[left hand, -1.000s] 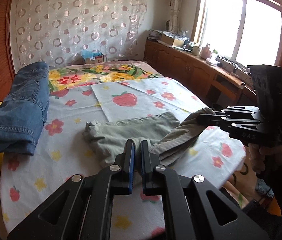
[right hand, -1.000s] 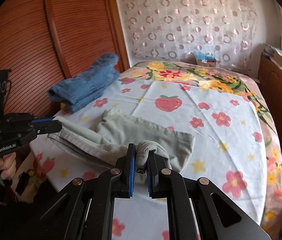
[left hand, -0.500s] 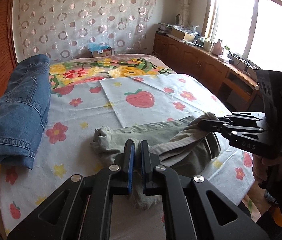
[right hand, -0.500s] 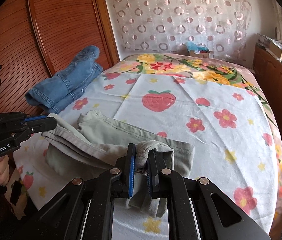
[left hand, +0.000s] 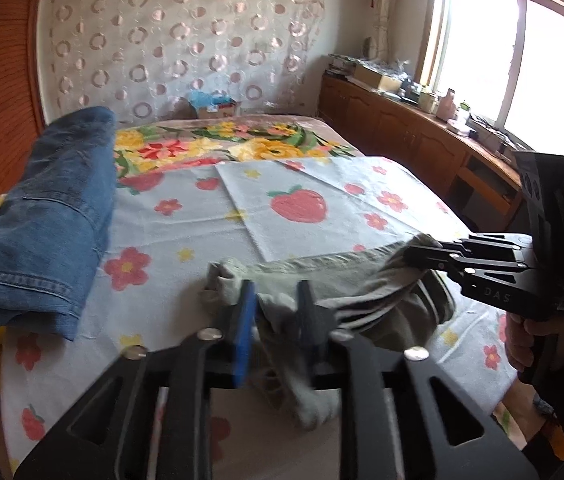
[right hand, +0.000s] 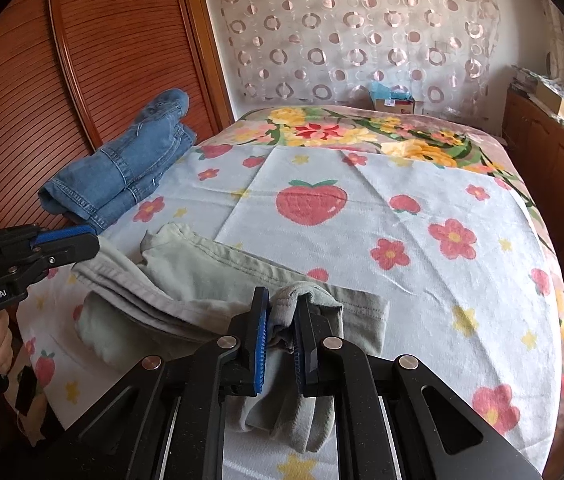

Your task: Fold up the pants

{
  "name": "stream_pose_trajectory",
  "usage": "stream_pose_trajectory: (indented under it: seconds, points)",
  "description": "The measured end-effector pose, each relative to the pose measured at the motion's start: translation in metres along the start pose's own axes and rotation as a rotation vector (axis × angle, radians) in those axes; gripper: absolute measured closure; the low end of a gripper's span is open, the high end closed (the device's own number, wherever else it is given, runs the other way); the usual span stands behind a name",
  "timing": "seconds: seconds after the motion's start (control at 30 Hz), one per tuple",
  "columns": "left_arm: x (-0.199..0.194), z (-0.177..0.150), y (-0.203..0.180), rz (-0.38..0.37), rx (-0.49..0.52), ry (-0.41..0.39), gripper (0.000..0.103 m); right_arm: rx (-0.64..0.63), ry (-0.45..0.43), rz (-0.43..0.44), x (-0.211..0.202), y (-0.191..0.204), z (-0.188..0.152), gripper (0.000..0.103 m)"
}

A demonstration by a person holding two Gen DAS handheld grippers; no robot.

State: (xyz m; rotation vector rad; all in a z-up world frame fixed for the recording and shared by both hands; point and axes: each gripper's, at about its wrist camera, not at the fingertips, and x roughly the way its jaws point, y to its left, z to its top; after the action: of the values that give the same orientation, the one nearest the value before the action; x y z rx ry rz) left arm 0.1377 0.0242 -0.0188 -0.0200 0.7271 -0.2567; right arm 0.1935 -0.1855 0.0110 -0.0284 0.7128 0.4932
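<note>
Pale green pants lie folded near the front edge of the bed, the upper layer draped over the lower one. My left gripper is at their left end. Its jaws are opening, and a bunch of the cloth sits loosely in the gap between them. My right gripper is shut on a bunched fold of the pants at their right end. Across from it the left gripper shows at the cloth's far corner. In the left wrist view the right gripper pinches the fabric.
Folded blue jeans lie along the bed's left side by the wooden slatted door. A strawberry-and-flower sheet covers the bed. A cardboard box sits at the head. Wooden cabinets run along the right under the window.
Both grippers carried the pants forward and down, laying the held layer over the lower one. The left jaws, shut before, have now parted around the cloth.
</note>
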Motion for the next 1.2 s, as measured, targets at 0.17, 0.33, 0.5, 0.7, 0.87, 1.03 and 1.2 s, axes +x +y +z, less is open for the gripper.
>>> stream_pose_trajectory:
  seconds: [0.17,0.33,0.5,0.7,0.87,1.03,1.2]
  points:
    - [-0.004,-0.003,0.011,0.015,-0.016,-0.012,0.060,0.004,-0.015,-0.003,0.000,-0.001,0.000,0.089]
    - [-0.003,-0.008,0.013,0.009,-0.017,-0.002,0.046,0.024,-0.029,-0.028,-0.003,-0.007,0.001,0.064]
    - [0.003,-0.016,0.010,-0.019,-0.016,0.017,0.027,0.040,-0.057,-0.035,-0.014,-0.013,-0.001,0.062]
    - [0.006,-0.031,0.004,-0.029,-0.005,0.044,0.027,0.001,-0.042,-0.061,-0.025,-0.011,-0.024,0.061]
    - [0.012,-0.043,0.004,-0.029,-0.004,0.074,0.027,-0.007,-0.011,-0.042,-0.038,-0.012,-0.045,0.061]
    - [0.022,-0.052,0.005,-0.018,-0.004,0.112,0.027,-0.018,-0.006,-0.017,-0.053,-0.012,-0.056,0.063]
    - [0.028,-0.055,0.005,-0.009,0.002,0.126,0.027,-0.043,0.020,-0.011,-0.054,-0.010,-0.064,0.065]
